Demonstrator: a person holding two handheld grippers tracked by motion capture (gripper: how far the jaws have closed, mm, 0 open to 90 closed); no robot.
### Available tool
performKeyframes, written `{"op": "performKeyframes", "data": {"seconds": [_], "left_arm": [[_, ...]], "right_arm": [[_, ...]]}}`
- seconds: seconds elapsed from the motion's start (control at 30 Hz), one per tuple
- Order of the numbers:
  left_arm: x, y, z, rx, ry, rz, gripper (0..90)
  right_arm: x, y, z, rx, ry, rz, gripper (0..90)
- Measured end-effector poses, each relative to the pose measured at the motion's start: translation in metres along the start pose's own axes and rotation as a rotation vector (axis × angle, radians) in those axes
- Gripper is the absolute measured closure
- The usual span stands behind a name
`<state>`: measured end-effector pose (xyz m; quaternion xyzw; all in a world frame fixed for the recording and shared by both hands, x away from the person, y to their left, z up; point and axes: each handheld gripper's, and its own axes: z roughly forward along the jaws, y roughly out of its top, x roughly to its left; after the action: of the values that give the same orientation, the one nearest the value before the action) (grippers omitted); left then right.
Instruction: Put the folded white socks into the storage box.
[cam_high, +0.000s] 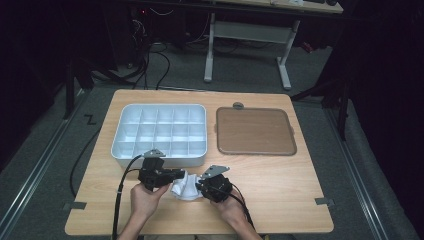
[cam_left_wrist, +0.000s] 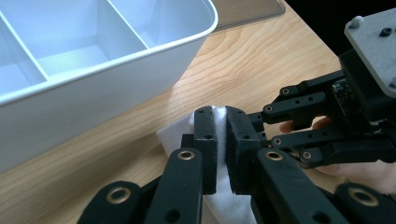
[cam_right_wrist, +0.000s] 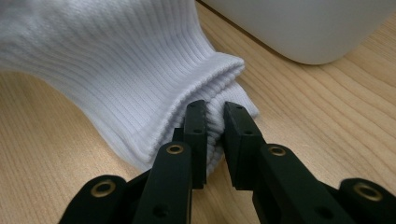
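Sock (cam_right_wrist: 116, 60) — white, ribbed knit, soft and bunched — lies on the wood-grain table (cam_high: 280, 185) between both tongs. Left gripper (cam_left_wrist: 221, 135) pinches a flat fold; right gripper (cam_right_wrist: 214, 126) pinches the cuff's rolled edge. Beyond them, the smooth white divided tray (cam_high: 159, 131) sits close; a brown rounded lid (cam_high: 255, 131) lies farther right — bare wood around.

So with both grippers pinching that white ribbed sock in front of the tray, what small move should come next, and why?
Probably lift the white ribbed sock slightly off the wooden table. The left gripper and right gripper are each shut on its fabric, it lies bunched between them, and the white compartment tray sits just beyond, so raising it would let it be carried over the rim.
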<state>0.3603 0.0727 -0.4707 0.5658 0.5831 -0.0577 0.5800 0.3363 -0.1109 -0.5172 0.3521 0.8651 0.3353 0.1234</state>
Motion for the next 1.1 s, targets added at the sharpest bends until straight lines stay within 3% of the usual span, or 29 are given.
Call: {"op": "performKeyframes", "data": {"seconds": [0.4,0.53,0.67,0.8,1.1], "left_arm": [[-0.002,-0.007,0.012,0.032,-0.012,0.025,84.3],[-0.001,-0.011,0.012,0.038,-0.002,0.064,84.3],[0.009,-0.013,0.01,0.029,0.006,0.032,84.3],[0.019,-0.016,0.009,0.02,0.025,0.026,84.3],[0.021,-0.019,0.011,0.015,0.042,0.057,84.3]], "right_arm": [[0.004,0.007,0.005,0.007,0.038,-0.02,80.6],[0.008,0.009,0.009,0.001,0.053,-0.027,80.6],[0.015,0.013,0.013,-0.002,0.064,-0.06,80.7],[0.016,0.014,0.014,-0.015,0.078,-0.054,80.2],[0.016,0.009,-0.006,-0.055,0.074,-0.027,76.6]]}}
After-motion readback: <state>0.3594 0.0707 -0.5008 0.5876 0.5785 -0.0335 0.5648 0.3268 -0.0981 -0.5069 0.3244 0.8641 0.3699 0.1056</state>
